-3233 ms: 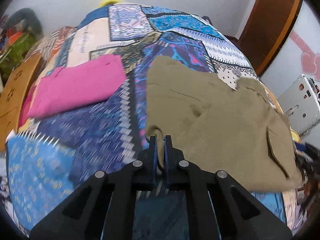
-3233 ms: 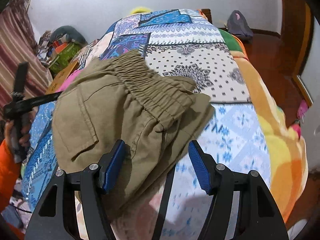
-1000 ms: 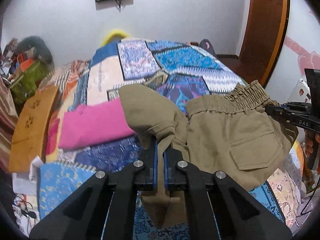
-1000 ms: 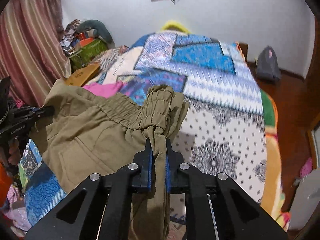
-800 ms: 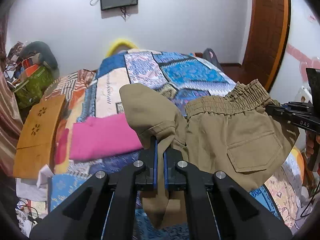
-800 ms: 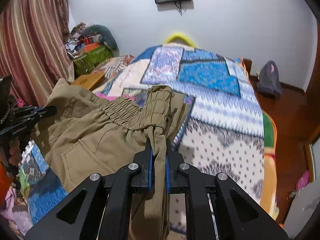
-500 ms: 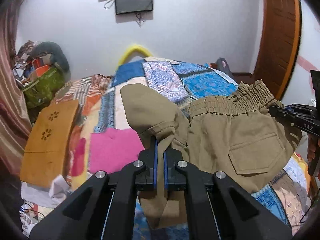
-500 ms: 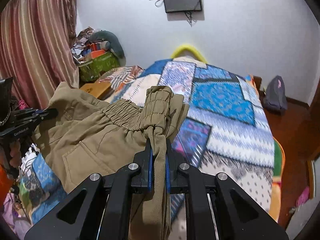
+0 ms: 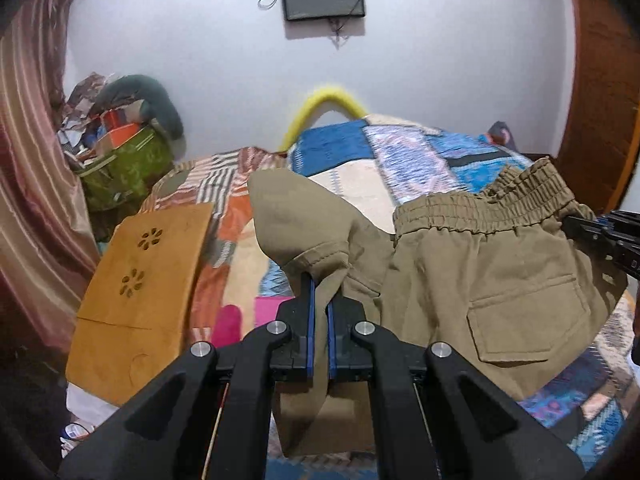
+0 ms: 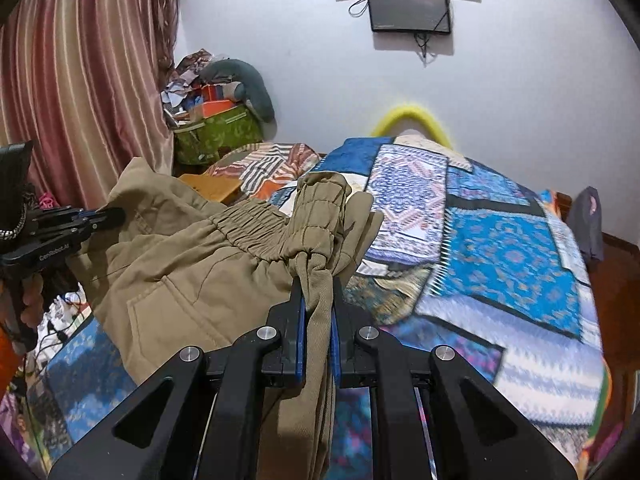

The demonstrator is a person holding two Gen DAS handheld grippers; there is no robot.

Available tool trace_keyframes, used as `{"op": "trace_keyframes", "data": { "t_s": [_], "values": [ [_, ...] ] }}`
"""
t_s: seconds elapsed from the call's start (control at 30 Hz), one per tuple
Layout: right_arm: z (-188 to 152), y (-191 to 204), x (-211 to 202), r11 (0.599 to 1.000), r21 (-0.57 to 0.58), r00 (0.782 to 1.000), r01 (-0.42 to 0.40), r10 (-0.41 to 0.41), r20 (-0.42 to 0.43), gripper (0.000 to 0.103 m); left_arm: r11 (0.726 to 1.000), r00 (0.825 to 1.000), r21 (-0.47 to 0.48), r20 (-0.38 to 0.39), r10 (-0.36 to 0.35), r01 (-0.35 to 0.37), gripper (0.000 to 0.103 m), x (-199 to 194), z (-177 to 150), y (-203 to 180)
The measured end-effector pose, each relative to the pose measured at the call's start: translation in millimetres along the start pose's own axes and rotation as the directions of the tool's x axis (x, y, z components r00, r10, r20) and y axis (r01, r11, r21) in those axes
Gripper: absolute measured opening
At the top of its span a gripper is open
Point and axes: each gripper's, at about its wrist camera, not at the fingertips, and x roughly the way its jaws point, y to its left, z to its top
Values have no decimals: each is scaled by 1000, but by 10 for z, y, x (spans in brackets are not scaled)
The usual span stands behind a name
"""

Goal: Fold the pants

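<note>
The khaki pants (image 9: 492, 280) hang in the air above the patchwork bedspread (image 9: 404, 160), stretched between both grippers. My left gripper (image 9: 319, 280) is shut on a hemmed edge of the cloth, which bunches above its blue pads. My right gripper (image 10: 317, 284) is shut on the gathered elastic waistband (image 10: 256, 220) at its end. In the left wrist view the right gripper (image 9: 600, 232) shows at the far right, clamped on the waistband corner. In the right wrist view the left gripper (image 10: 100, 216) shows at the far left, held by a hand (image 10: 32, 296). A back pocket (image 9: 524, 320) faces the left camera.
A folded pink garment (image 9: 240, 320) lies on the bed below the pants. A tan wooden board (image 9: 144, 276) leans at the bed's left side. A green bag (image 10: 216, 136) with clutter and a striped curtain (image 10: 80, 80) stand at the left. A wooden door (image 9: 600, 80) is on the right.
Both grippers have kept their hold and carried the pants back along the bed; more of the wall and screen shows, and less of the near end of the bedspread.
</note>
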Motion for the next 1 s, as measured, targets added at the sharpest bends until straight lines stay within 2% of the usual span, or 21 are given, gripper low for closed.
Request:
{"op": "trace_keyframes", "data": {
  "t_s": [0.2, 0.37, 0.47, 0.67, 0.77, 0.87, 1.0],
  "values": [
    [-120, 119, 534, 1000, -6, 997, -17, 17, -81, 8, 999, 994, 1, -104, 32, -32, 4, 615, -193, 233],
    [-358, 152, 868, 999, -33, 982, -7, 0, -188, 8, 999, 969, -10, -241, 49, -53, 5, 1082, -565, 404],
    [-447, 87, 977, 1000, -19, 972, -4, -1, -235, 9, 999, 953, -32, -302, 29, -40, 7, 1240, -776, 494],
    [-546, 81, 1045, 1000, -24, 959, 8, -15, -282, 11, 998, 941, -11, -333, 56, -63, 14, 1310, -914, 459],
    [-561, 85, 1013, 999, -32, 954, 22, -31, -298, 15, 997, 932, -7, -356, 72, -79, 23, 1314, -937, 471],
    [-548, 52, 962, 997, -39, 949, 60, -69, -308, 31, 995, 929, -22, -361, 84, -98, 30, 1235, -930, 549],
    [-501, 5, 750, 996, -18, 950, 86, -88, -300, 39, 993, 928, -33, -361, 95, -115, 31, 1040, -927, 612]
  ]
}}
